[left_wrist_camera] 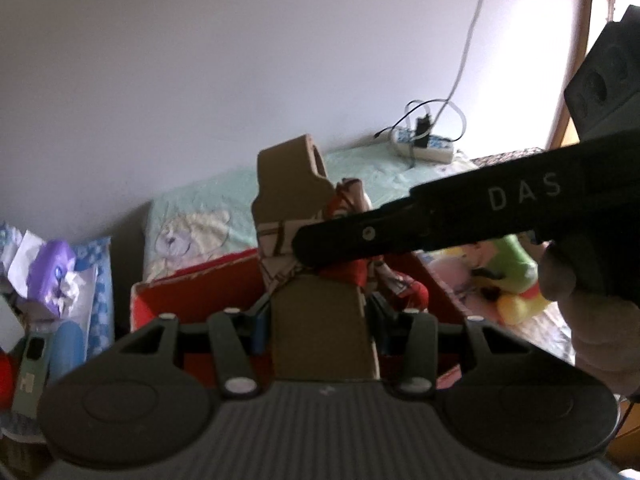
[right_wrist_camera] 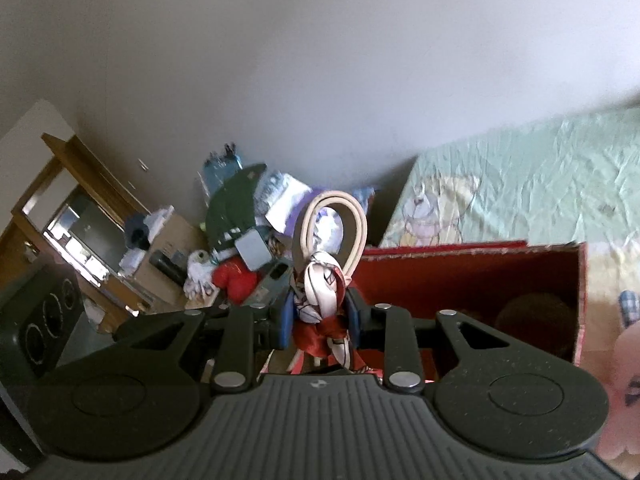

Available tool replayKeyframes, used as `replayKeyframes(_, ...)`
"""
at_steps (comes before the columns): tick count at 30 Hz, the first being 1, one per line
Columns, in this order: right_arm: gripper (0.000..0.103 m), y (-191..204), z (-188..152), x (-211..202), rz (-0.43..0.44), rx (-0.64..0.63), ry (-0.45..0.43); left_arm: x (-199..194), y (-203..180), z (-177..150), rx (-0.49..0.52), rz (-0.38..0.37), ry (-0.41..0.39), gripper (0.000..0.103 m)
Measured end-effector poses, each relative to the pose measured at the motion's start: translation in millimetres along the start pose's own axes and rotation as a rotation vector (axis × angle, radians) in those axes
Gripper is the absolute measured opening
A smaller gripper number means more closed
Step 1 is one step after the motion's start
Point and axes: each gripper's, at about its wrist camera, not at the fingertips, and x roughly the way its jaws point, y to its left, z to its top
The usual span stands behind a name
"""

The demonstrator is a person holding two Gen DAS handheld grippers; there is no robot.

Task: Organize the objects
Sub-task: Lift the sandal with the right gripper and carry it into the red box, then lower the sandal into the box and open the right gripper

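Left wrist view: left gripper (left_wrist_camera: 320, 320) is clamped on a brown strap (left_wrist_camera: 322, 320) that runs up to a notched end above the red cardboard box (left_wrist_camera: 188, 300). Right gripper (left_wrist_camera: 360, 236) crosses in from the right over the box, its tip at the red-and-white scarf (left_wrist_camera: 280, 240) wrapped on the strap.

Right wrist view: right gripper (right_wrist_camera: 318, 314) is closed on the scarf (right_wrist_camera: 322, 292), blue pads (right_wrist_camera: 286, 320) pressing it from both sides; a cream-edged strap loop (right_wrist_camera: 334, 220) rises above it.

Box (right_wrist_camera: 460, 276) sits on a bed with a mint bear-print sheet (right_wrist_camera: 520, 176). Left of the box: cluttered pile (right_wrist_camera: 240, 240) against a plain white wall (right_wrist_camera: 320, 60), wooden cabinet (right_wrist_camera: 80, 208) further left. Behind the box, a power strip (left_wrist_camera: 424, 146) lies on the bed; plush toys (left_wrist_camera: 512, 280) lie right of it.
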Motion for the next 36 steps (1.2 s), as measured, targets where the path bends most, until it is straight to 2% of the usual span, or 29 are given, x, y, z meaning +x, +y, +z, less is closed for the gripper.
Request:
replayKeyframes(5, 0.030, -14, 2, 37, -0.029, 0.047, 0.112, 29, 28, -6, -0.040, 0.010, 0.090, 0.046)
replayKeyframes(12, 0.030, -37, -8, 73, -0.071, 0.109, 0.235, 82, 49, -24, -0.105, 0.011, 0.264, 0.046)
replayKeyframes(21, 0.030, -63, -17, 98, -0.111, 0.160, 0.357, 126, 53, -40, -0.145, -0.022, 0.450, 0.046)
replayKeyframes(26, 0.030, -68, -19, 102, -0.134, 0.175, 0.390, 146, 51, -43, -0.146, -0.029, 0.547, 0.047)
replayKeyframes(33, 0.031, -69, -22, 108, -0.202, 0.165, 0.422, 157, 49, -46, -0.152, -0.052, 0.603, 0.047)
replayKeyframes(36, 0.031, -66, -23, 109, -0.270, 0.142, 0.427, 156, 51, -47, -0.166, -0.063, 0.605, 0.047)
